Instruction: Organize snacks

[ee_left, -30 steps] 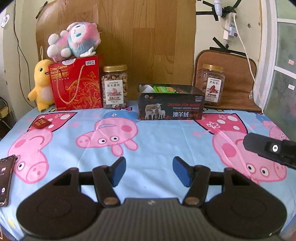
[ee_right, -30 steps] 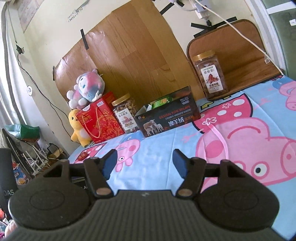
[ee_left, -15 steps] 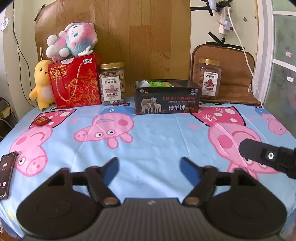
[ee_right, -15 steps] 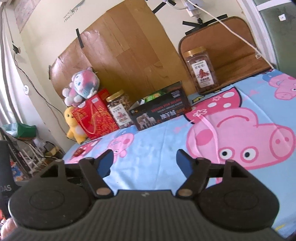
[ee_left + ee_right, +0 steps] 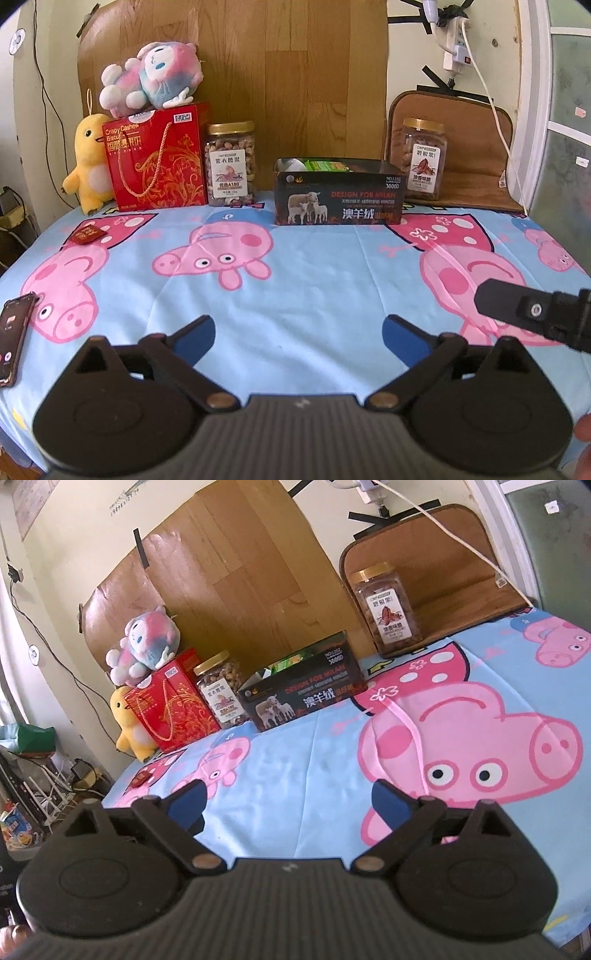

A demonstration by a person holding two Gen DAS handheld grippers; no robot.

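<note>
Both grippers hang over the near edge of the worktop [image 5: 314,280], which wears a soft blue pig cloth. The left gripper [image 5: 298,332] has its jaws spread wide with nothing between them. The right gripper [image 5: 288,799] is the same, wide and bare.

The middle of the cloth is free. The snacks stand in a row at 12 o'clock, against a wooden board: a shiny red box [image 5: 157,158], a clear nut jar [image 5: 231,164], a dark open box [image 5: 338,194] and a second jar [image 5: 423,162]. A small red packet [image 5: 88,234] lies at 10 o'clock.

A phone [image 5: 13,339] at 9 o'clock is cut off by the edge. What fills the dark box is mostly hidden.
</note>
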